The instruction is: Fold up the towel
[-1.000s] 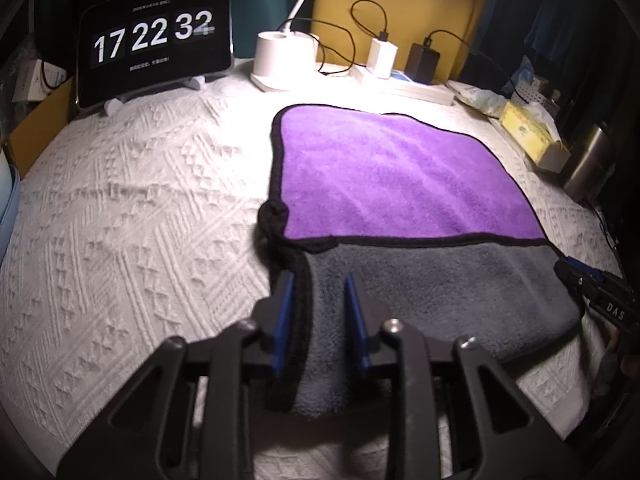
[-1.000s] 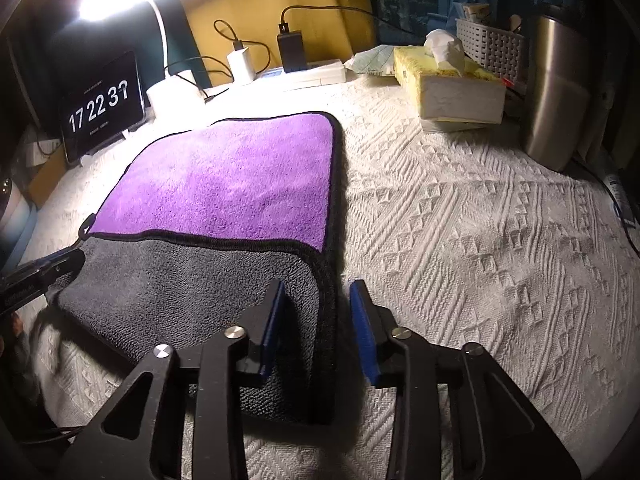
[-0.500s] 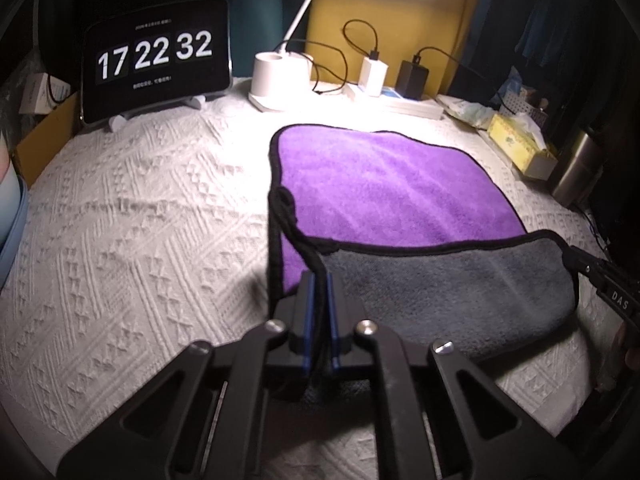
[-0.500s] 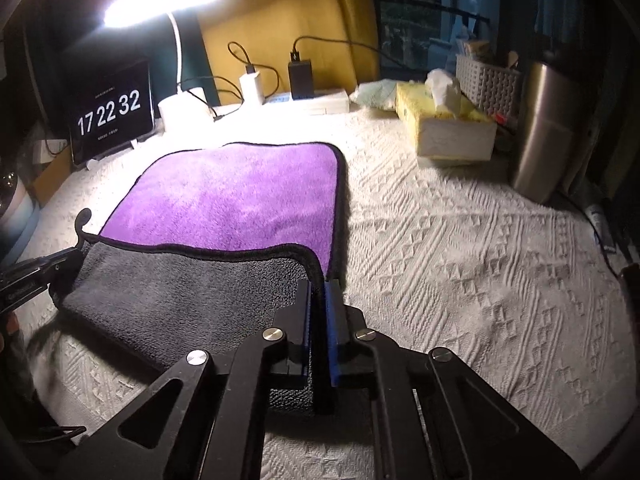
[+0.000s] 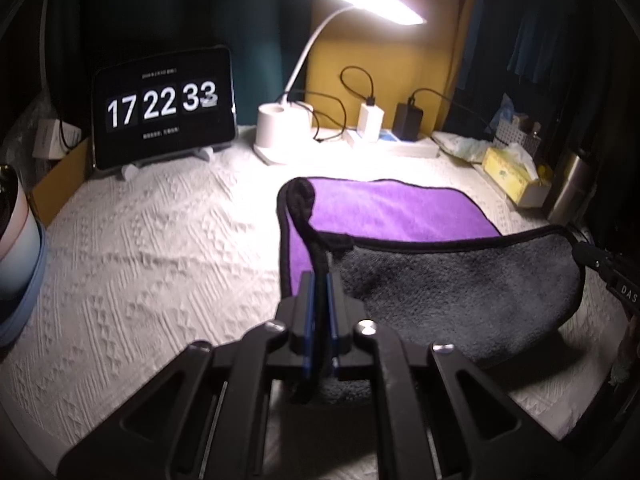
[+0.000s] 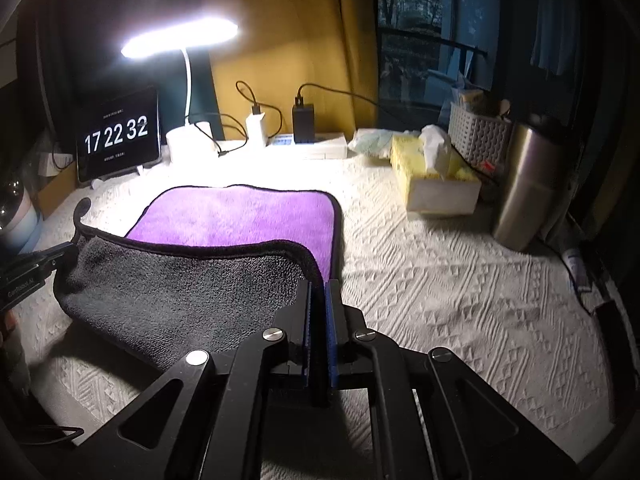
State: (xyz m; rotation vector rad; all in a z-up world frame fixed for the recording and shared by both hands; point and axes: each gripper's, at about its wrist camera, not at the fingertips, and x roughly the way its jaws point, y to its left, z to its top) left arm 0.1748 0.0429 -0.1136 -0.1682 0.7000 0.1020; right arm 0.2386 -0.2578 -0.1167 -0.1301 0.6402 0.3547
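Note:
The towel point(image 5: 392, 212) is purple on top and grey underneath, with black trim, lying on a white textured cloth. Its near edge is lifted, so the grey underside point(image 5: 452, 292) faces me and curls over the purple part. My left gripper point(image 5: 319, 280) is shut on the towel's near left corner. My right gripper point(image 6: 319, 288) is shut on the near right corner; the towel point(image 6: 240, 216) spreads away to its left. The right gripper's tip point(image 5: 596, 260) shows at the right edge of the left wrist view, the left gripper's tip point(image 6: 40, 266) at the left edge of the right wrist view.
At the back stand a tablet clock point(image 5: 164, 106), a white lamp base point(image 5: 280, 130) and chargers on a power strip point(image 5: 394, 140). A yellow tissue box point(image 6: 434, 178), a white basket point(image 6: 478, 136) and a steel flask point(image 6: 524, 184) stand at the right. A pale container point(image 5: 16, 240) is at the left.
Both grippers closed on the towel's near corners, then rose, lifting the near edge off the cloth and carrying the grey flap toward the far side.

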